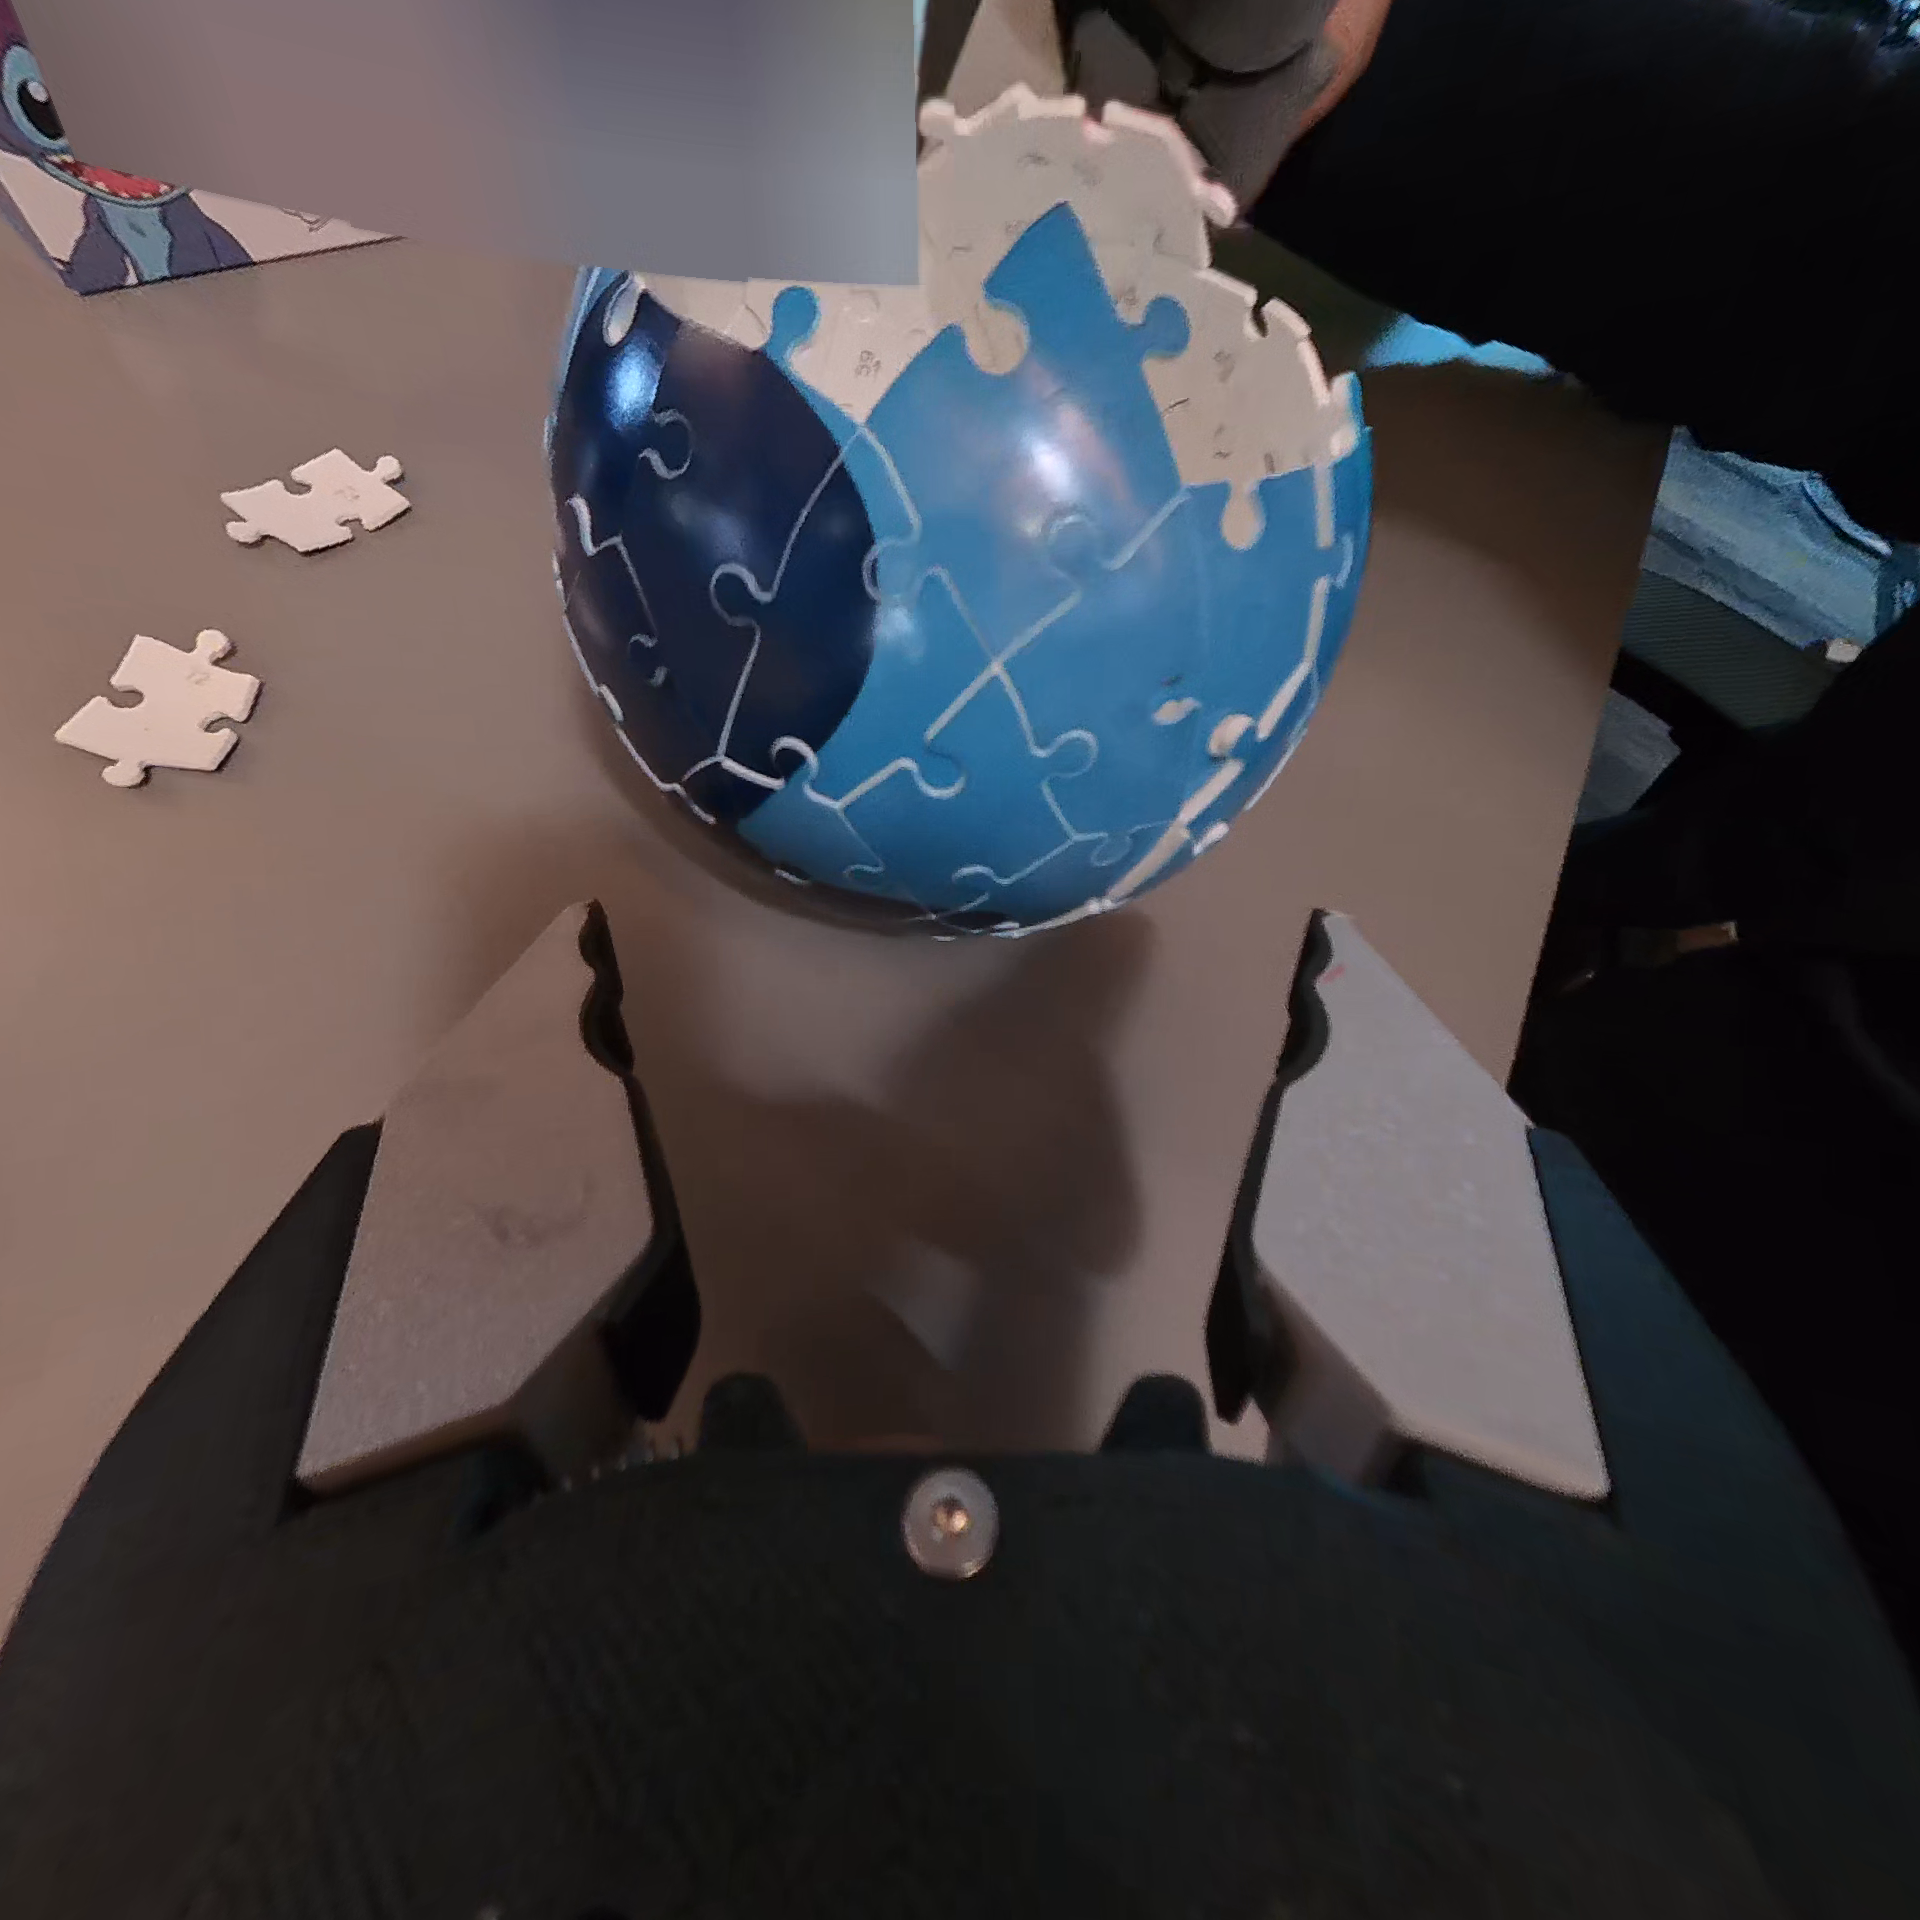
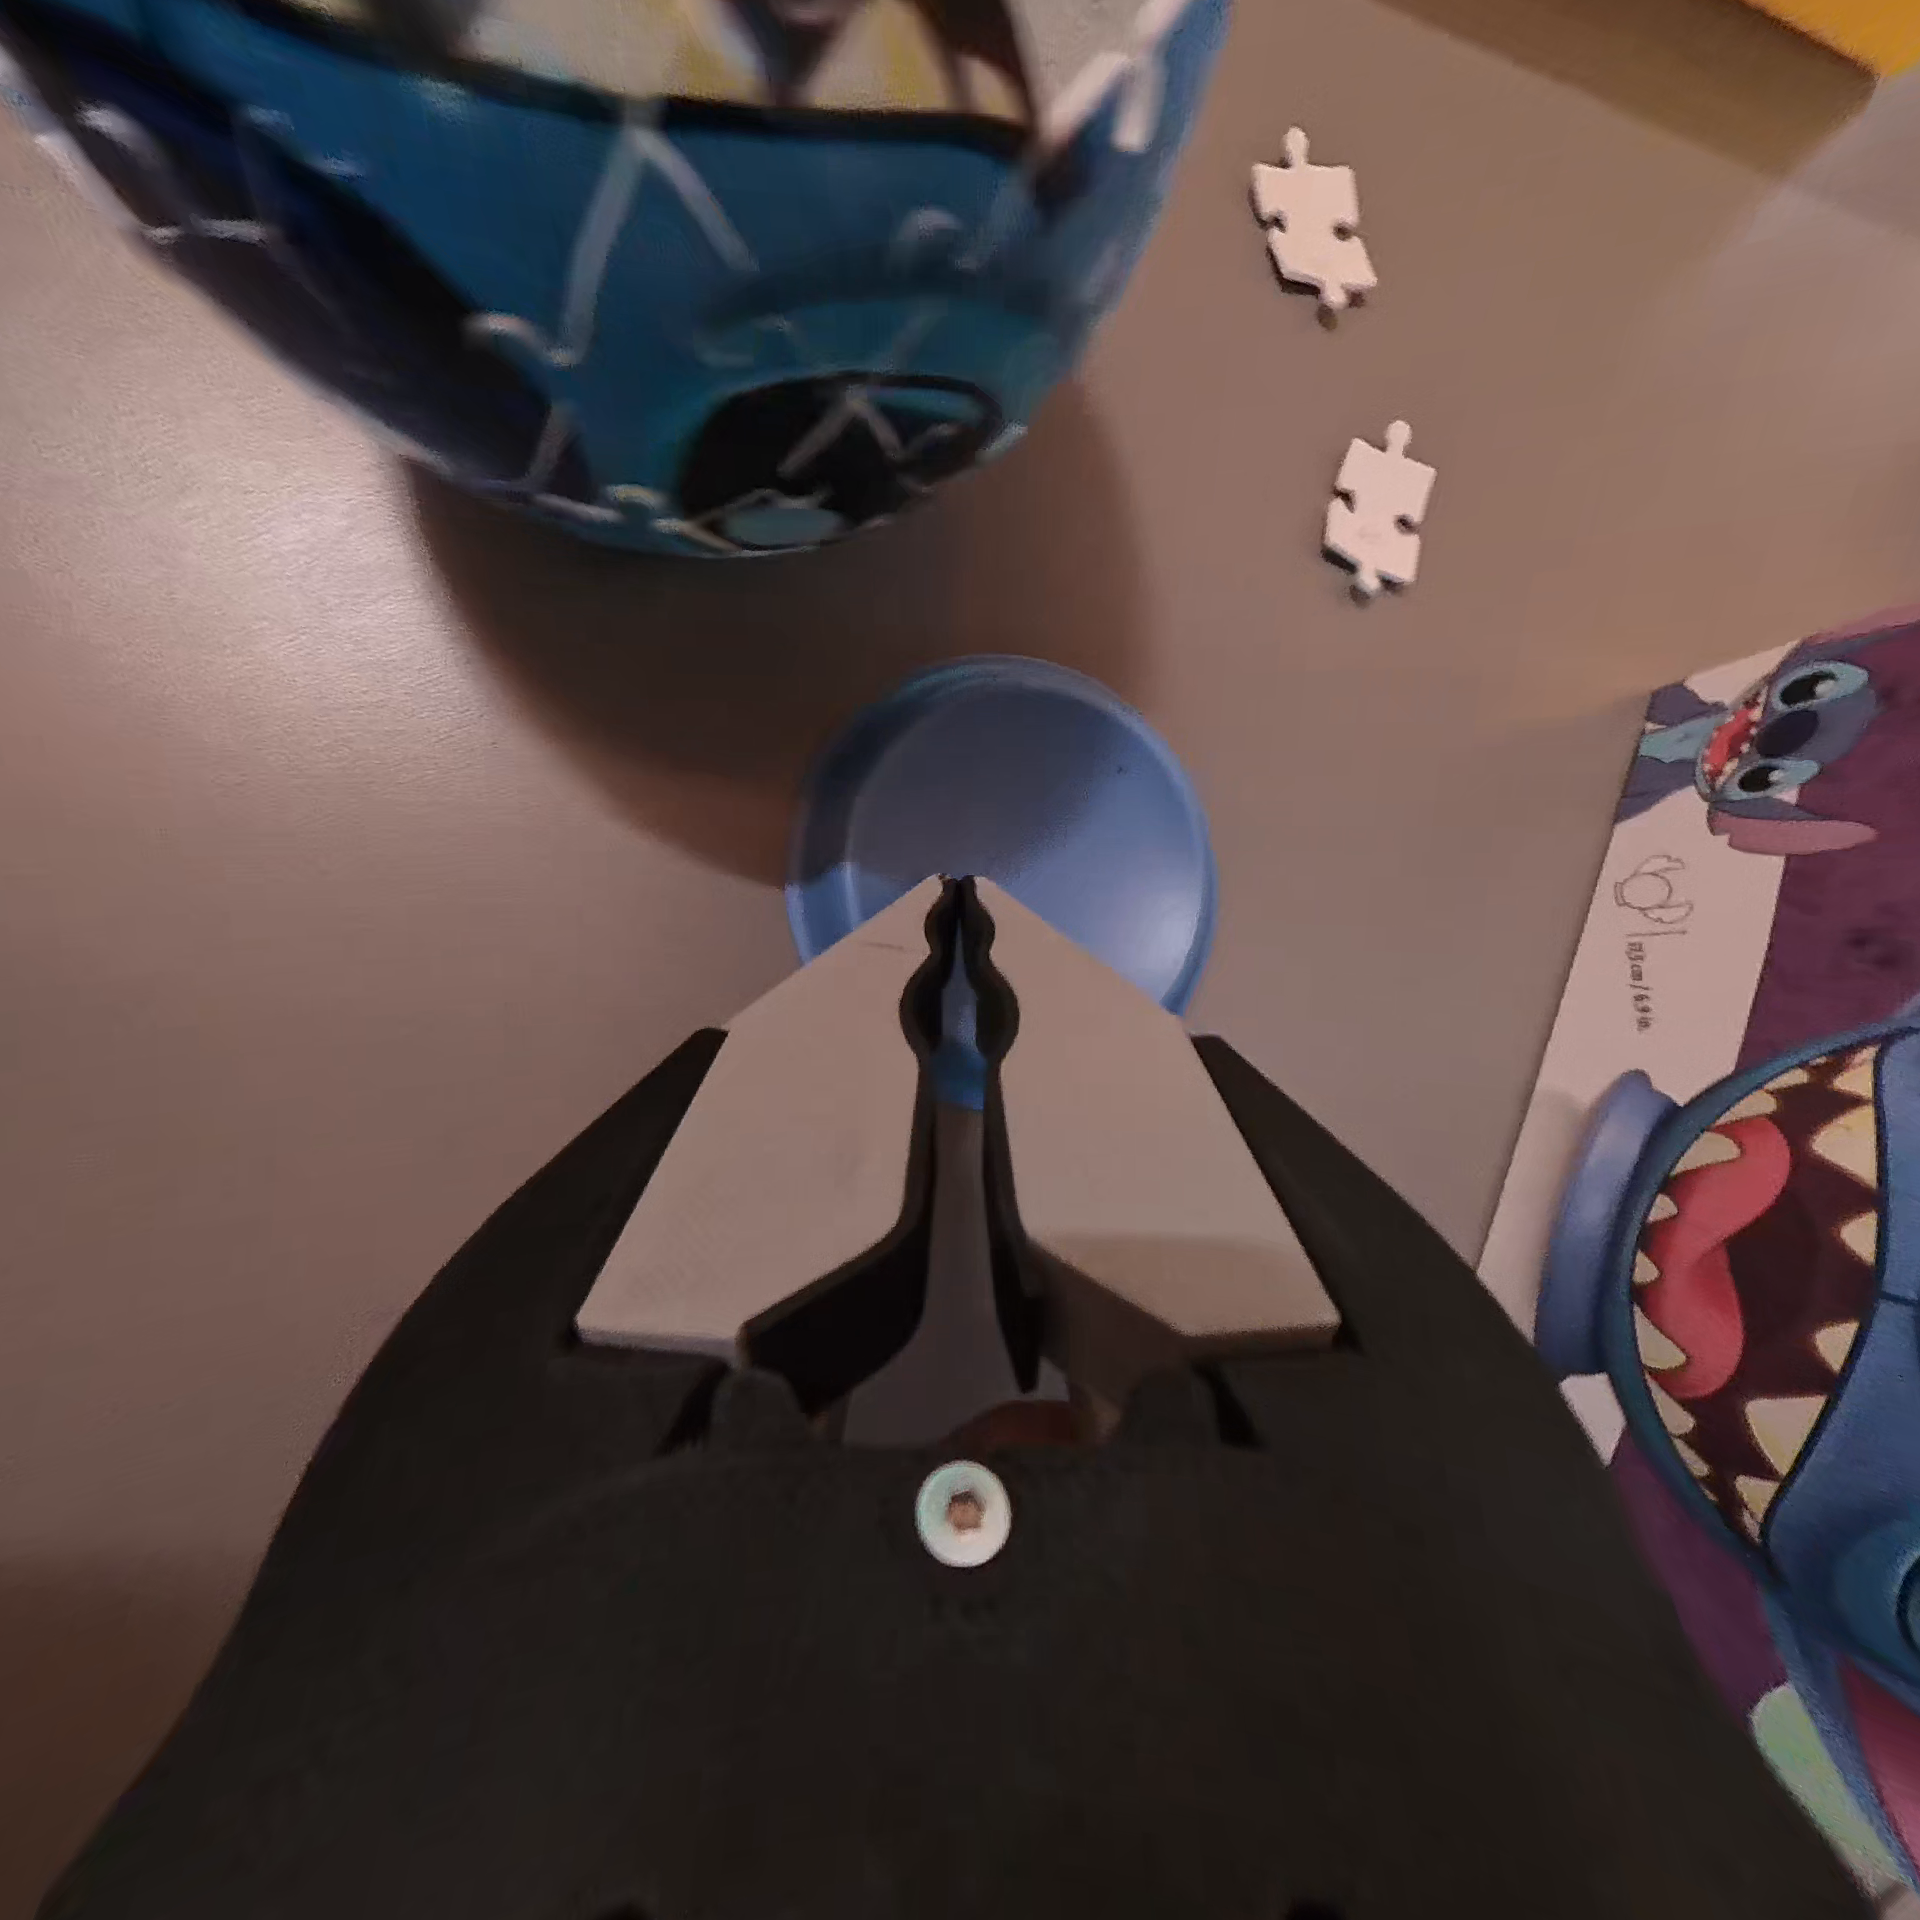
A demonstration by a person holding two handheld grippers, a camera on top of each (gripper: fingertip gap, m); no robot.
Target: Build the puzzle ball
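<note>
The partly built puzzle ball [image 1: 987, 623] sits on the grey-brown table, light and dark blue outside, with white piece backs showing at its open top. My left gripper [image 1: 956, 925] is open and empty, just short of the ball's near side, not touching it. In the right wrist view the ball [image 2: 623, 312] is blurred at the upper left. My right gripper [image 2: 956, 883] is shut on the near rim of a round blue stand [image 2: 1039, 821] that lies on the table below the ball. Two loose white pieces [image 1: 312, 499] [image 1: 161, 707] lie left of the ball.
The loose pieces also show in the right wrist view [image 2: 1314, 223] [image 2: 1377, 509]. The printed puzzle box [image 2: 1766, 1039] lies at the right there, and at the far left in the left wrist view [image 1: 125, 208]. The table edge [image 1: 1558, 831] runs right of the ball, with a person in dark clothing beyond. The tips of one gripper are about 15 centimeters away from the tips of the other.
</note>
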